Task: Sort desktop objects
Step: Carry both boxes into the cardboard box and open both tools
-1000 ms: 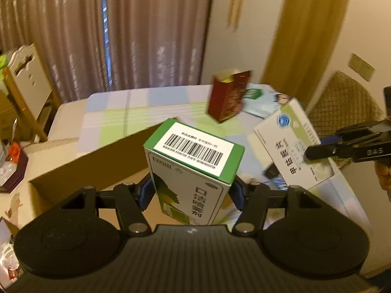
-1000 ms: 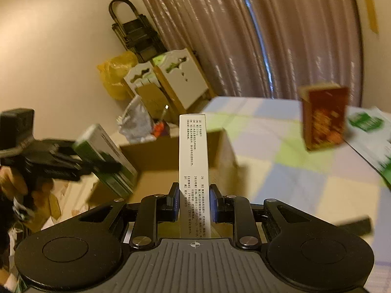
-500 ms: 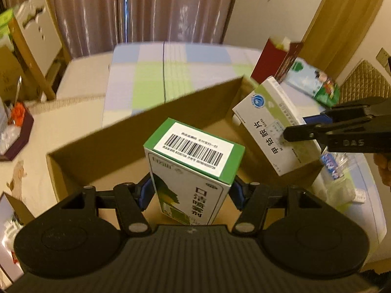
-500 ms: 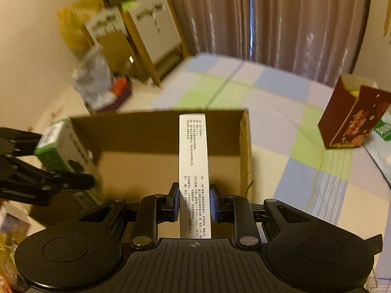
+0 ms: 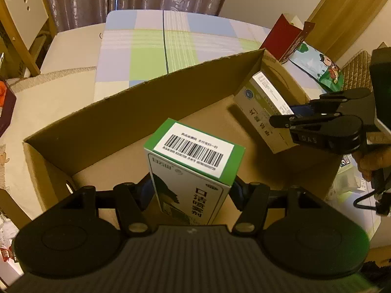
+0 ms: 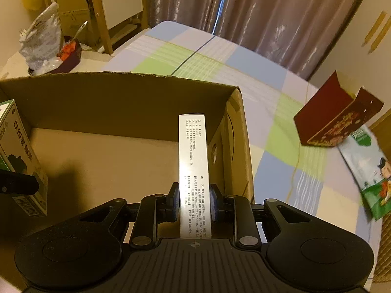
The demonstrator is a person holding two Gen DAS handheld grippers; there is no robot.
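The open corrugated cardboard carton [image 5: 127, 112] on the checked cloth has a bare floor, so sorting looks barely begun: the left gripper [image 5: 193, 190] jaws clamp a glossy green-and-white box [image 5: 193, 168] and the right gripper [image 6: 194, 202] jaws pinch a slim white box [image 6: 194, 161], both above its interior.

An open cardboard box [image 6: 122, 92], a red carton [image 6: 325, 119] and a cartoon-printed pouch [image 6: 366, 168] rest on a checked tablecloth [image 6: 281, 146].

Home bedroom, checked bedspread [image 6: 200, 56], drawn curtains [image 6: 256, 7], wooden shelf [image 6: 107, 7], household clutter
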